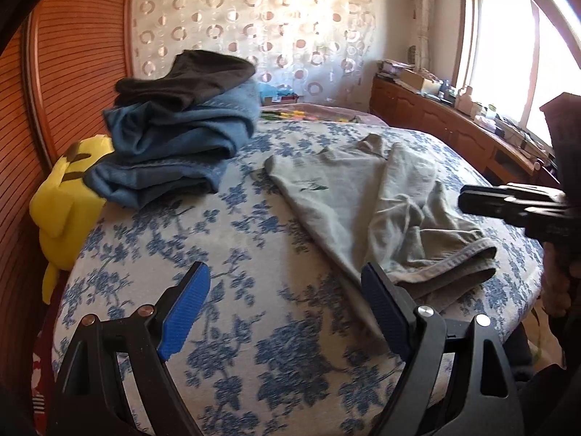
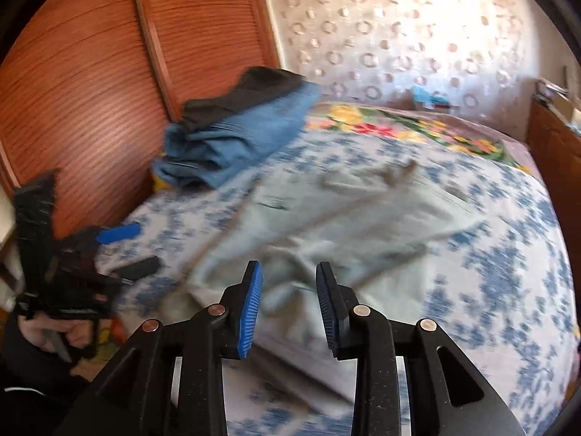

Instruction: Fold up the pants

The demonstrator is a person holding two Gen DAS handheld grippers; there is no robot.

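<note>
Grey-green pants [image 1: 366,200] lie spread on the bed [image 1: 254,345], on the blue-floral bedspread, rumpled, one hem end doubled over near the front-right edge in the left wrist view. Small dark green print shows on the fabric near the waist end.

L gripper [image 1: 287,290] hovers low over the bedspread, jaws wide apart, nothing btwn them. Its right blue pad [image 1: 385,312] sits just at the pants' near edge; can't tell if it touches. Left pad is over bare bedspread.

R gripper [image 2: 288,305] is right above the pants [image 2: 326,218], jaws partly apart, pads not pressing on anything; cloth shows thru the gap below. Right wrist view is heavily blurred, so fabric detail is lost. From the left wrist view, the R gripper comes in from the right edge as a dark body above the folded hem. From the right wrist view, the L gripper sits at far left w/ a hand [image 2: 54,334] on its grip.

Back-left on the bed: a stack of folded clothes [image 1: 174,145], blue denim w/ a dark garment on top, against the wooden headboard [image 1: 72,72]. Yellow plush toy [image 1: 65,210] wedged beside the stack. Curtain w/ ring pattern [image 1: 254,29] behind; window [image 1: 508,54] and wooden cabinet at right.
</note>
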